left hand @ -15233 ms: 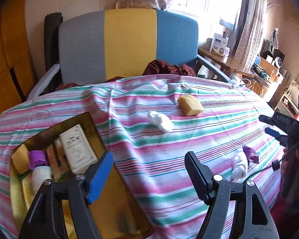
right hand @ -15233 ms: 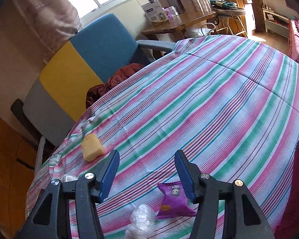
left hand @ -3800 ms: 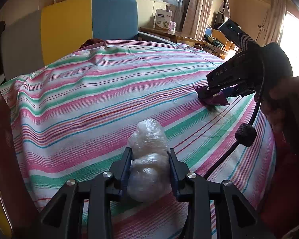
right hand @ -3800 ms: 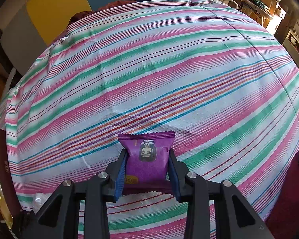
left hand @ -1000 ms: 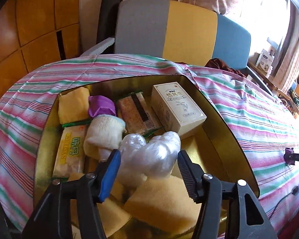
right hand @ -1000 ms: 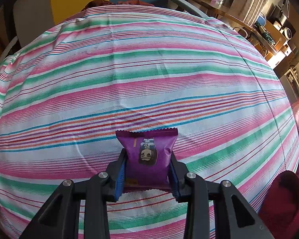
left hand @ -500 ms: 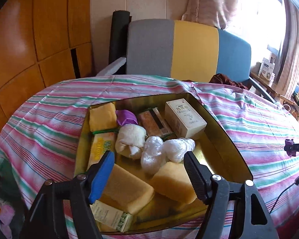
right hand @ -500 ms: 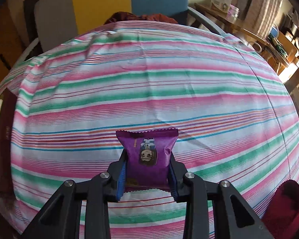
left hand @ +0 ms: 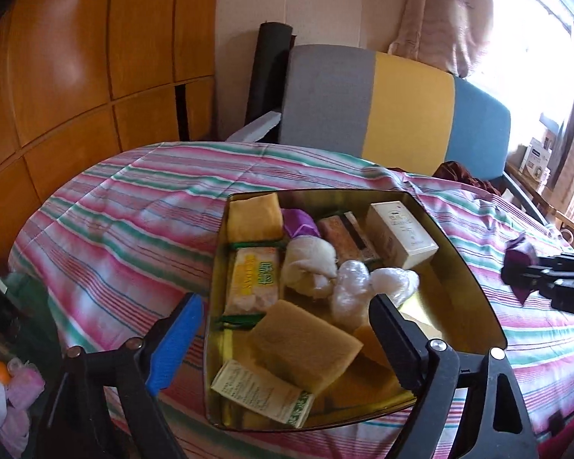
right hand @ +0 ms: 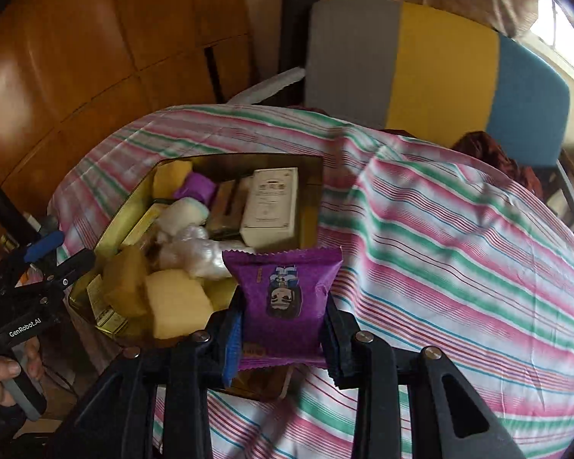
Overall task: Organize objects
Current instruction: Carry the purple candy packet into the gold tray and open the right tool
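- The left tool is seen above the near edge of the gold tin, tilted down toward it; its jaws are opening and nothing is between them.
- Just ahead of the left tool, inside the tin, two clear plastic bundles lie side by side, with tan sponges nearer to the tool and a white box farther back.
- The hand that carries the left tool is seen at the lower left of the right wrist view, its fingers wrapped around the handle.
- The right tool is clenched on a purple snack packet, which is held upright between the two pads.
- The right tool is pointed steeply downward, and the tin is found ahead of it and to its left, with the packet over the tin's near corner.
- The tin rests on a bench covered with a striped cloth, which extends ahead and to the right of the right tool.
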Action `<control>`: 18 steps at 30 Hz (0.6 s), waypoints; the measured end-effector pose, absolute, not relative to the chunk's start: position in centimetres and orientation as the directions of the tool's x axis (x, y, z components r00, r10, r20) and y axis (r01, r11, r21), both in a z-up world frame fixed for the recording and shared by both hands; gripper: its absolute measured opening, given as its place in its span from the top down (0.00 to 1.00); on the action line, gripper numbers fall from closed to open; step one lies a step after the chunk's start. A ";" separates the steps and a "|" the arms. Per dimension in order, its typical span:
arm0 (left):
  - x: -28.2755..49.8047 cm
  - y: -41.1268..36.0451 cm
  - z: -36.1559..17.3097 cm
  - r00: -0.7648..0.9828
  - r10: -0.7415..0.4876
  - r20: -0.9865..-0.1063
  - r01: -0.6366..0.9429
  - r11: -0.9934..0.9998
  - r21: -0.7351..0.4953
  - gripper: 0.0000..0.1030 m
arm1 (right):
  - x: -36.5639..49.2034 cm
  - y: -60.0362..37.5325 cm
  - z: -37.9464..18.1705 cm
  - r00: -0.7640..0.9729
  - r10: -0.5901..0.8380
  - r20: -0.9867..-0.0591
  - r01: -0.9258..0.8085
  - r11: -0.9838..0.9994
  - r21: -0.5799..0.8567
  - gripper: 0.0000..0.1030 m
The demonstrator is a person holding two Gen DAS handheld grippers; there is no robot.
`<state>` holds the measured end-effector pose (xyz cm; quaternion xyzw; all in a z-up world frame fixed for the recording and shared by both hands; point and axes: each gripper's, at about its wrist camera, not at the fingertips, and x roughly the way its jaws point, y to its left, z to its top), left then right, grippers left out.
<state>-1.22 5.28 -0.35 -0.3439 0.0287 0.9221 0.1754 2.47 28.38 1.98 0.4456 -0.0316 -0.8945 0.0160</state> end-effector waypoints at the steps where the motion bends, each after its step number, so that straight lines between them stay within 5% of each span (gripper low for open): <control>1: -1.3 4.9 -0.4 -0.703 0.296 -0.647 -0.332 -0.941 -0.069 0.12 | 1.8 27.3 1.6 -0.594 -0.058 -0.803 0.021 -0.998 0.056 0.66; 9: -2.0 2.7 -0.7 -0.717 0.256 -0.648 -0.262 -0.961 -0.090 0.00 | -2.0 23.7 -2.3 -0.501 -0.027 -0.865 0.086 -0.996 -0.019 0.64; 18: -1.8 2.6 -0.2 -0.737 0.215 -0.640 -0.222 -0.972 -0.070 0.00 | -1.5 24.2 -2.9 -0.524 -0.018 -0.851 0.052 -0.999 -0.011 0.56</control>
